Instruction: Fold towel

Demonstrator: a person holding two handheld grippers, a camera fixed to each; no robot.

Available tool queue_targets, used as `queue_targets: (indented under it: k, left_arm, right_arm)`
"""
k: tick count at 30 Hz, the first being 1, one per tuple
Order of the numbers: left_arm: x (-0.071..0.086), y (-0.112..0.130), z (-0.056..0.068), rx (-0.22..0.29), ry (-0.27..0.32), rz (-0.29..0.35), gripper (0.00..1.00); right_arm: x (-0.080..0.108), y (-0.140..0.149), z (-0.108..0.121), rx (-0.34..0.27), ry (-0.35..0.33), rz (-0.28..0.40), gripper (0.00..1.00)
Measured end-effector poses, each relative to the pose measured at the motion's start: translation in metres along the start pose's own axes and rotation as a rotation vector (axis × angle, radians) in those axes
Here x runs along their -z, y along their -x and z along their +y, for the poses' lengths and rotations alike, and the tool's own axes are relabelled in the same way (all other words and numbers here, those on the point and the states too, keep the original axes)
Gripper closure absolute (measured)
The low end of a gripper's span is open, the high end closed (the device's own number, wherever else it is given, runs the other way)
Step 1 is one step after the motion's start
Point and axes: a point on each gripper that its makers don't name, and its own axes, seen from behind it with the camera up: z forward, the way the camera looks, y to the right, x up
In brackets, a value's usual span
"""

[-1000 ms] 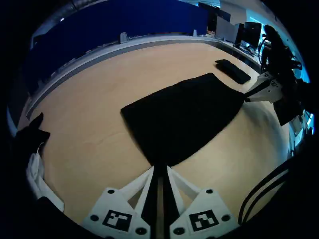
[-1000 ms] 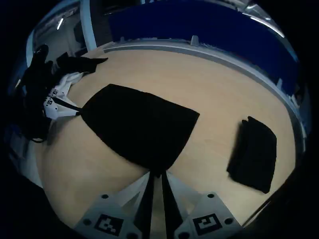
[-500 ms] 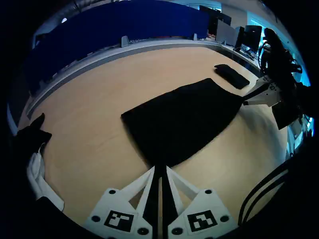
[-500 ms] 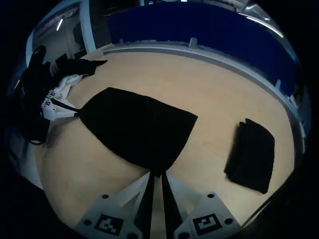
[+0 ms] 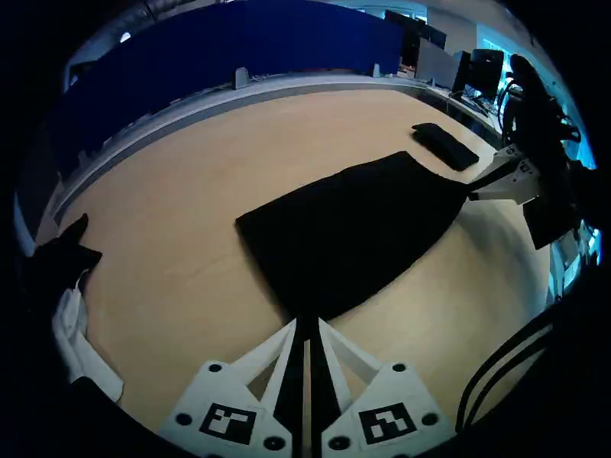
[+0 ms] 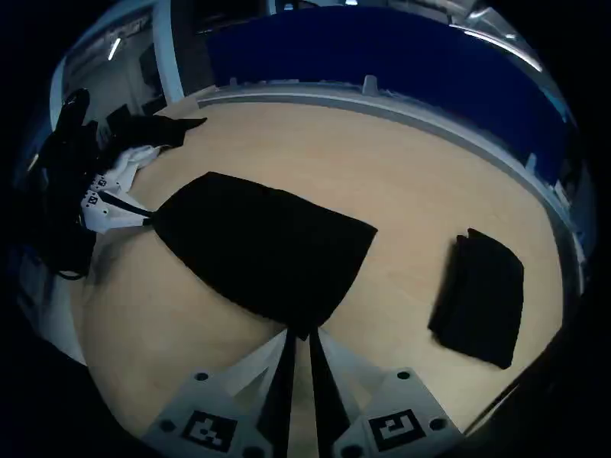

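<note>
Left gripper (image 5: 307, 322), right gripper (image 6: 299, 334) on towel (image 5: 351, 229) corners

The towel (image 5: 351, 229) is spread in the middle of the surface (image 5: 191, 198). Its near left corner is gripped by the left tongs (image 5: 306, 324) and its near right corner by the right tongs (image 6: 299, 334). A folded cloth (image 6: 480, 298) is laid on the surface to the right of the towel, well apart from it. A heap of cloth (image 5: 57, 259) is piled at the left edge. A partition (image 5: 229, 46) is set along the far edge, and monitors (image 5: 481, 65) are placed at the far right.
</note>
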Motion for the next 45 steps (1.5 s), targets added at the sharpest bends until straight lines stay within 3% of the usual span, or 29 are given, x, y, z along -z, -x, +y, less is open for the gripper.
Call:
queue_targets:
  k: [10, 14, 20, 26, 28, 30, 36, 45]
  left_arm:
    - [-0.003, 0.002, 0.003, 0.019, 0.013, -0.003, 0.94]
    - [-0.005, 0.008, 0.001, 0.012, 0.008, -0.021, 0.82]
    - [-0.001, 0.005, 0.003, 0.009, 0.014, -0.013, 0.53]
    - [0.004, 0.004, 0.002, 0.014, 0.017, -0.011, 0.33]
    - [0.007, 0.003, 0.000, 0.017, 0.010, -0.010, 0.22]
    - [0.011, 0.002, -0.002, 0.021, 0.003, -0.006, 0.20]
    - [0.033, 0.003, -0.011, 0.072, -0.038, 0.017, 0.20]
    - [0.089, 0.022, -0.021, 0.185, -0.102, 0.034, 0.20]
  right_arm:
    - [-0.003, 0.005, -0.001, 0.002, 0.003, -0.013, 0.87]
    - [-0.004, 0.008, -0.002, -0.002, 0.002, -0.018, 0.87]
    - [-0.004, 0.009, -0.003, 0.000, 0.000, -0.020, 0.87]
    - [-0.004, 0.007, -0.003, 0.002, -0.003, -0.020, 0.87]
    - [-0.004, 0.007, -0.004, 0.003, -0.004, -0.020, 0.87]
    - [-0.003, 0.007, -0.004, 0.004, -0.005, -0.020, 0.87]
    - [-0.003, 0.004, -0.003, 0.007, -0.005, -0.018, 0.87]
    - [-0.001, -0.012, -0.005, 0.036, -0.008, -0.012, 0.87]
